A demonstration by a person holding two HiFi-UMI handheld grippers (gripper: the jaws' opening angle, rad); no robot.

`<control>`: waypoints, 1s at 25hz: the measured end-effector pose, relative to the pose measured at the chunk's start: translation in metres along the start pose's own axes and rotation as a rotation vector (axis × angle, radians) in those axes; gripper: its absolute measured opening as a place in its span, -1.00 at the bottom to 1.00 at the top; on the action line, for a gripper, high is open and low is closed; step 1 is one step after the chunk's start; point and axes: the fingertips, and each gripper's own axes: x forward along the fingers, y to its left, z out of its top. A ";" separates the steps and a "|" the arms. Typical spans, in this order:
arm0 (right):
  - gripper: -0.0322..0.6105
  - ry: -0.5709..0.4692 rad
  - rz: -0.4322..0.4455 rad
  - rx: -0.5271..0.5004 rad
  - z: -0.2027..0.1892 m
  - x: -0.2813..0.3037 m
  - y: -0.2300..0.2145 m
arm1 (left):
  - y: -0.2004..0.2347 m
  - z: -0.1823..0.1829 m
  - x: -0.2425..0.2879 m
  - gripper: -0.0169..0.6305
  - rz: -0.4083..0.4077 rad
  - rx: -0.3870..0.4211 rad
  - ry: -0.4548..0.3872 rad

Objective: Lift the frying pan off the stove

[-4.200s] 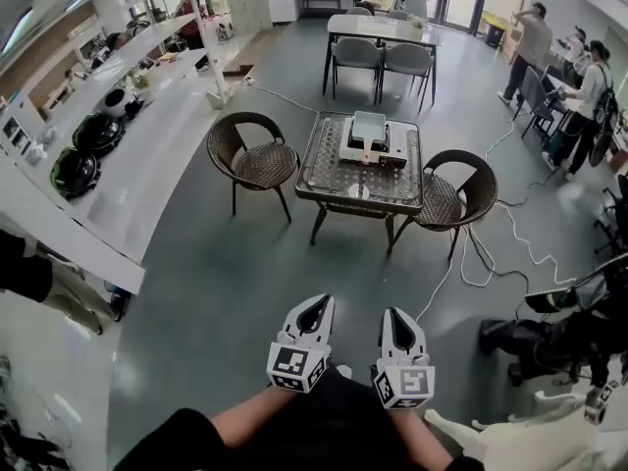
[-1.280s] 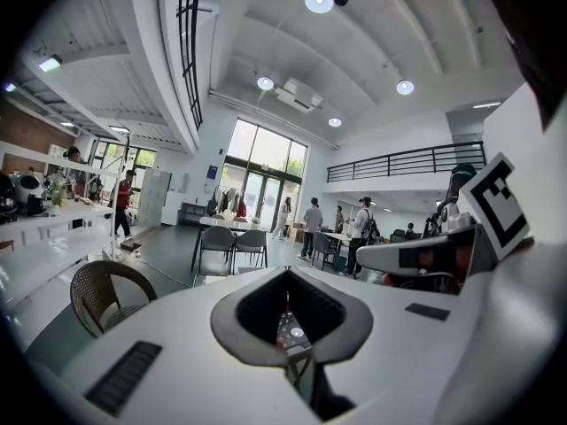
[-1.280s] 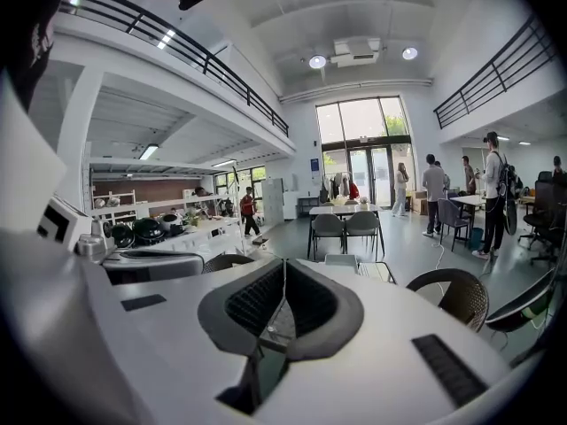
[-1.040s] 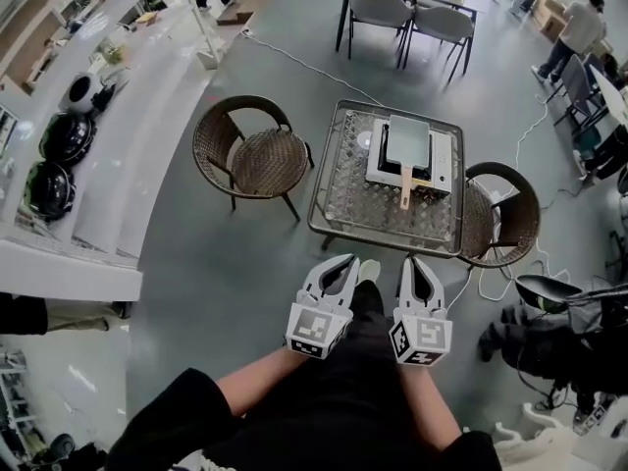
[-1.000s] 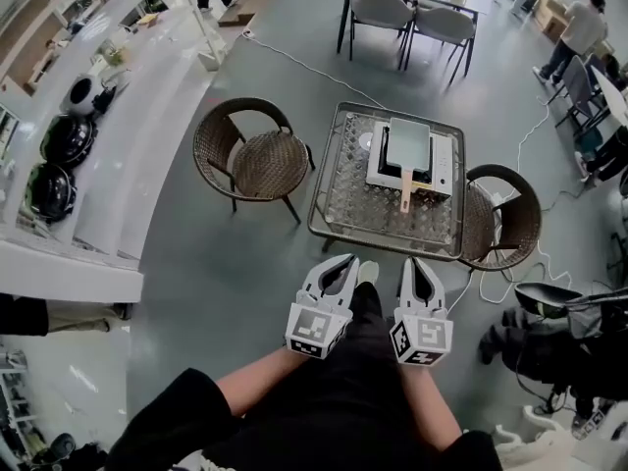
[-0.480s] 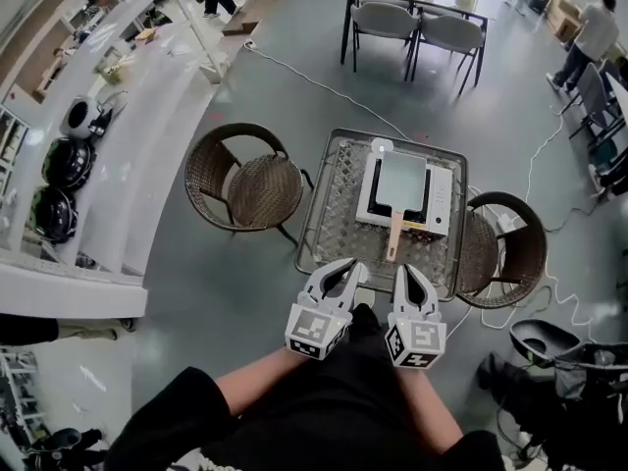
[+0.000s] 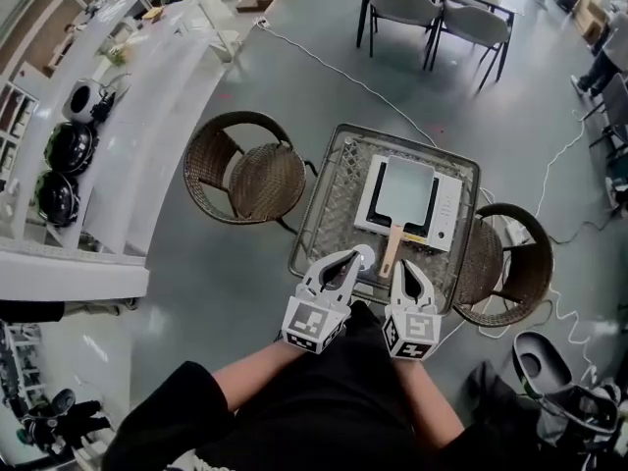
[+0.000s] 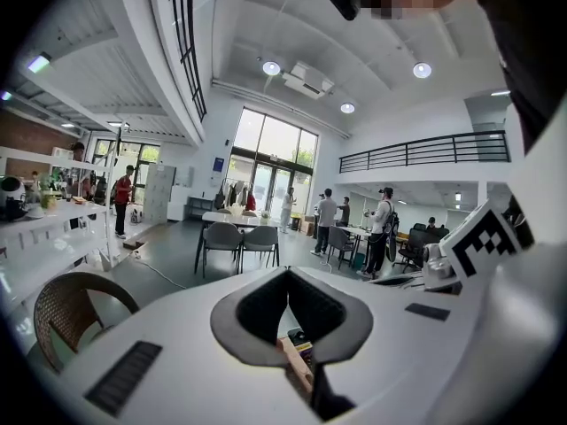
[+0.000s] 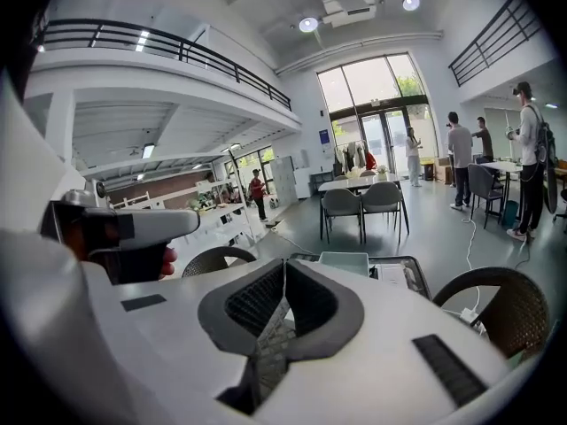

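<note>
**Frying pan on the stove, both grippers empty**

We see the square frying pan (image 7: 407, 186) sitting flat on the white portable stove (image 7: 448, 214), with its wooden handle (image 7: 391, 251) pointing back toward us. The stove stands on the glass-topped surface (image 7: 327, 200), which has a wicker chair (image 7: 250, 173) at its left and another (image 7: 512, 263) at its right. Our left gripper (image 7: 350, 255) and right gripper (image 7: 404, 263) hang side by side by the surface's near edge, and from the head view the handle's end shows between them. On each gripper the fingers are closed tip to tip and grip nothing.
</note>
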 end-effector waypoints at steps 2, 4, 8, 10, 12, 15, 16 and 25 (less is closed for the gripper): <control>-0.80 0.022 0.009 -0.006 -0.004 0.014 -0.009 | 0.003 -0.002 0.011 -0.90 0.006 -0.004 0.009; -0.80 0.050 0.024 -0.020 -0.005 0.027 -0.016 | 0.005 0.000 0.022 -0.90 0.008 -0.003 0.014; -0.80 0.101 0.062 -0.011 -0.013 0.054 -0.027 | 0.010 -0.001 0.047 -0.90 0.011 -0.001 0.028; -0.80 0.129 0.065 0.009 -0.027 0.062 -0.030 | 0.013 -0.012 0.054 -0.90 0.008 -0.028 0.054; -0.80 0.151 0.069 0.027 -0.040 0.070 -0.032 | 0.021 -0.022 0.062 -0.90 0.018 -0.064 0.085; -0.80 0.173 0.086 0.030 -0.053 0.083 -0.038 | 0.034 -0.030 0.077 -0.90 0.054 -0.075 0.123; -0.80 0.181 0.087 0.028 -0.057 0.086 -0.039 | 0.038 -0.031 0.079 -0.90 0.062 -0.075 0.129; -0.80 0.248 0.041 0.060 -0.099 0.113 -0.065 | 0.042 -0.060 0.072 -0.90 0.075 -0.102 0.201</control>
